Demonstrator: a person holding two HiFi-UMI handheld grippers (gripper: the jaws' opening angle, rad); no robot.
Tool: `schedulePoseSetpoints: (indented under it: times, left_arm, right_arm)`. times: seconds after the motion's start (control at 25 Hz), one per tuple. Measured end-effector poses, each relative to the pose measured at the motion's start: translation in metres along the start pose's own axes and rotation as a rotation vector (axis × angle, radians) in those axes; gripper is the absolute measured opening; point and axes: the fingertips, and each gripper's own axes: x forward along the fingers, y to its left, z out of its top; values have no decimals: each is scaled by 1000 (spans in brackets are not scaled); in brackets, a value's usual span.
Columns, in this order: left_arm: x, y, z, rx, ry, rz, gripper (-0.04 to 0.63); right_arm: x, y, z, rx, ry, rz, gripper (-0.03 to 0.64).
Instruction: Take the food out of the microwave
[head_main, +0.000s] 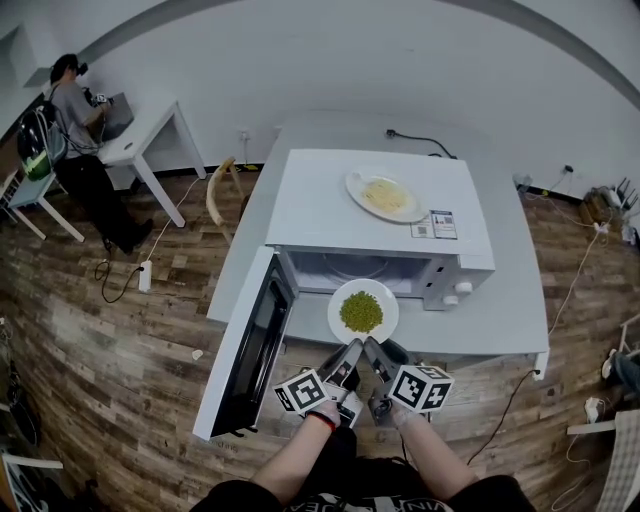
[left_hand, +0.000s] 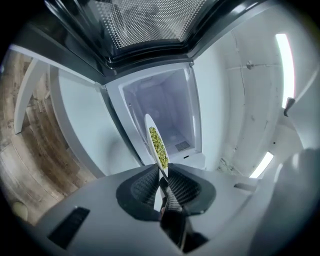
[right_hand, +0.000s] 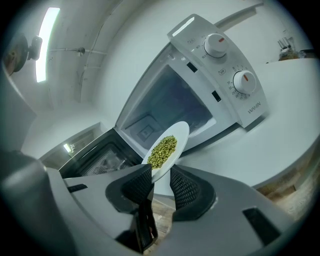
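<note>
White table (head_main: 512, 305) fills mid-frame, with a boxy white microwave (head_main: 385, 215) on it. Its dark-windowed door (head_main: 250, 340) hangs open toward lower left. The round white plate (head_main: 336, 318) of green peas (head_main: 361, 312) is out in front of the cavity, centre frame. I've got the left gripper (head_main: 352, 347) and right gripper (head_main: 372, 345) both clamped on its near rim.

Green peas (head_main: 361, 311) on a white plate (head_main: 334, 316), white microwave (head_main: 320, 205), other food (head_main: 384, 196) seemingly pale yellow
</note>
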Motion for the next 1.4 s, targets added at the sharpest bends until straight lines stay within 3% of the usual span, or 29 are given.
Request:
schedulePoseSetpoints:
  times: [1.4]
  left_arm:
    - [-95, -40, -91, 24, -45, 61, 55]
  right_arm:
    - [-107, 32, -77, 6, 42, 63, 124]
